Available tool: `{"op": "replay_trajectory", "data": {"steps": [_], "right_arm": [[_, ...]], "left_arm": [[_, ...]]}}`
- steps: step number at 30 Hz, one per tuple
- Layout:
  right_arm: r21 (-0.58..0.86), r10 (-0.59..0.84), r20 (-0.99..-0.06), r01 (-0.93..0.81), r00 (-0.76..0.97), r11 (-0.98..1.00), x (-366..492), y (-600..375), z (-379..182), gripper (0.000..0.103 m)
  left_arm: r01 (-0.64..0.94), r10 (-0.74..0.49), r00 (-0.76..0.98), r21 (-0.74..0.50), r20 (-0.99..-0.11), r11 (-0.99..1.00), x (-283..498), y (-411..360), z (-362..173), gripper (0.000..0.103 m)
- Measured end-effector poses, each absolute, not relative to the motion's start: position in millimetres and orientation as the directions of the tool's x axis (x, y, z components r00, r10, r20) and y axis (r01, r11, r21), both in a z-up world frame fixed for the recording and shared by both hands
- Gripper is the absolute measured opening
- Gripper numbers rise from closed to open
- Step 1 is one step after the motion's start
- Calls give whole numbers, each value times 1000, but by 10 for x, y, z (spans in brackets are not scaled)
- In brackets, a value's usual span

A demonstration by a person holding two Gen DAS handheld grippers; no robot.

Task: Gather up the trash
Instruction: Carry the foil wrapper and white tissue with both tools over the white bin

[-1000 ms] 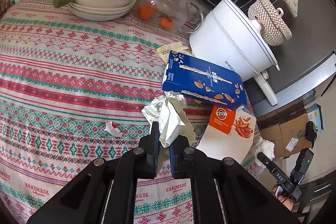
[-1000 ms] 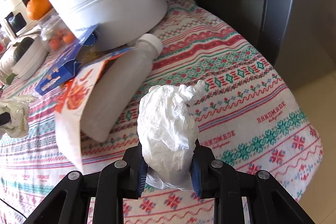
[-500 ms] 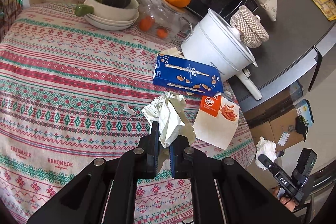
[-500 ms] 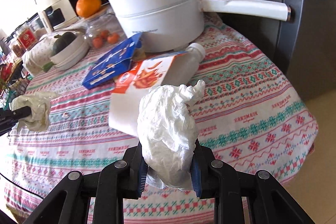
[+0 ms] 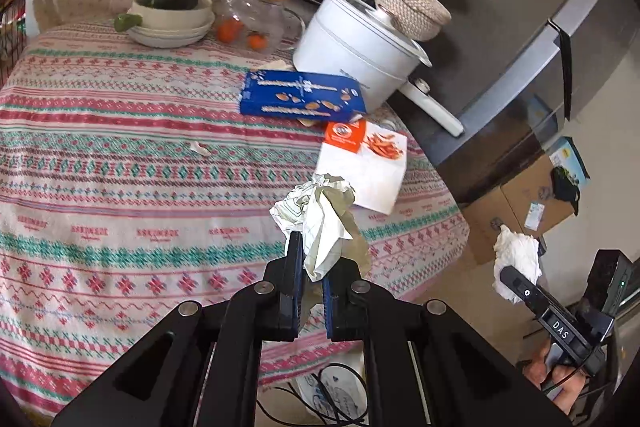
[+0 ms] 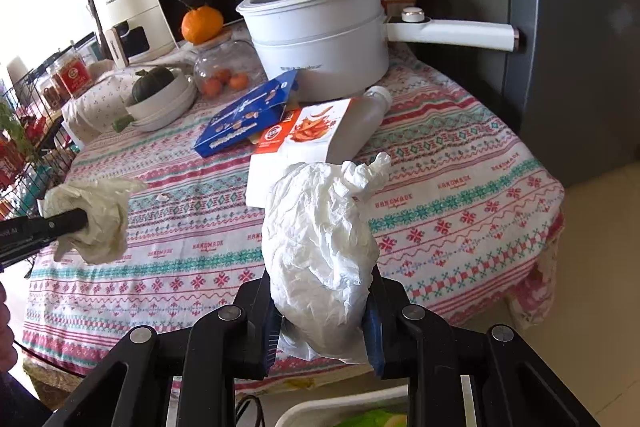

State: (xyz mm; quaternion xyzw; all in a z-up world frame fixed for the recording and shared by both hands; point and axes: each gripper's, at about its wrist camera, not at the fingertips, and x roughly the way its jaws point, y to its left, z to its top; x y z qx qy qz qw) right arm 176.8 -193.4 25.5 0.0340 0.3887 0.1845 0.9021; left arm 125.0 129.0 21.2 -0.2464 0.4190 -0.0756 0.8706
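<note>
the left gripper (image 5: 311, 279) has its jaws pinched nearly together on a crumpled wrapper (image 5: 320, 223), held above the table's (image 5: 120, 187) near edge. the right gripper (image 6: 320, 323) has its jaws spread wide around a wad of white tissue (image 6: 320, 247), held off the table past its near right corner. on the cloth toward the far right edge lie a blue box (image 5: 300, 99) and an orange packet (image 5: 364, 163), beside a white pot (image 5: 352, 47).
</note>
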Motion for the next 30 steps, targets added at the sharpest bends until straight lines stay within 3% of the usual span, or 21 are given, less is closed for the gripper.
{"op": "replay_trajectory", "data": {"steps": [14,30], "right_arm": [[299,381,-671,-238,636,924,1036,-2329,211,31],[272,267,-779,-78,567,959,752,-2646,-255,35]], "left_arm": [[198,-503,488,-471,-713,860,682,129,97,8],[343,-582,255,-491,-772,801,572,-841,-511,12]]}}
